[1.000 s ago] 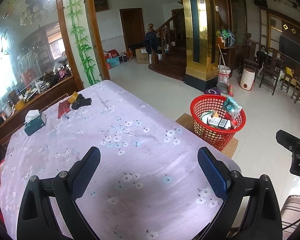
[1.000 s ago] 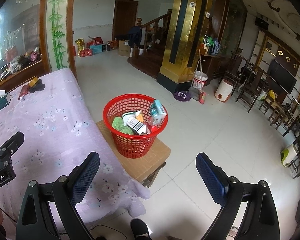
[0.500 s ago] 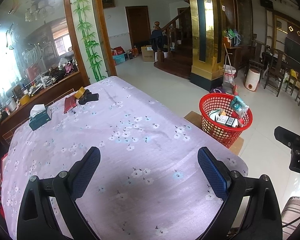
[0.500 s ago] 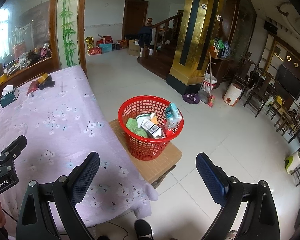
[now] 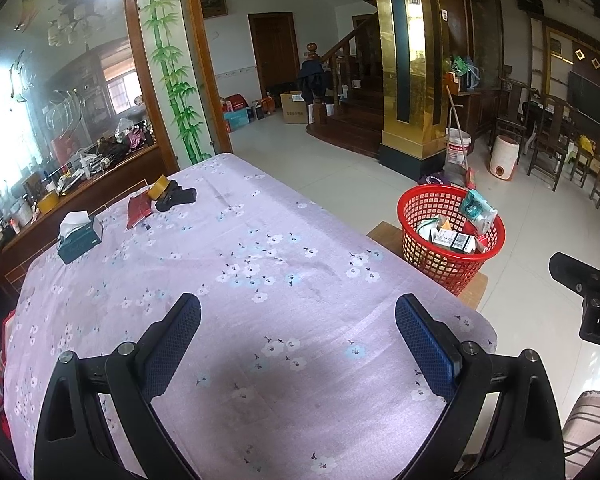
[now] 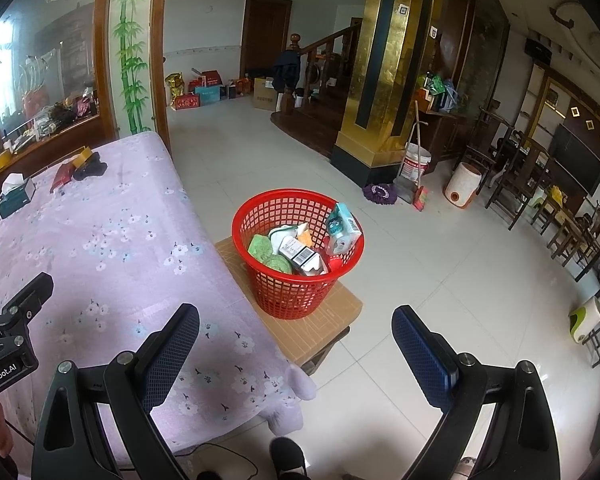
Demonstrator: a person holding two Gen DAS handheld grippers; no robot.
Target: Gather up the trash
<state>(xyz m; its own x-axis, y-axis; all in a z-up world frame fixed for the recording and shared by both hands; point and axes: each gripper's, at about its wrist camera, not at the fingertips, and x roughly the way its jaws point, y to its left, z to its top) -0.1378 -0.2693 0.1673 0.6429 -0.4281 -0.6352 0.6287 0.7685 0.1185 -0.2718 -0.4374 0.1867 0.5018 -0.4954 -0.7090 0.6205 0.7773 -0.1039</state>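
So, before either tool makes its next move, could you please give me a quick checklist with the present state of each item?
1. Left tool open and holding nothing: ok.
2. Right tool open and holding nothing: ok.
3. Red basket upright on the cardboard box beside the table: ok.
4. Room left in the basket: ok, though a teal pack already leans above the rim.
5. Trash left on the purple tablecloth: cannot tell; only a tissue box, a red pouch, a tape roll and a black item lie at the far end.
6. Those far items within easy reach: not ok; both tools sit at the near edge.
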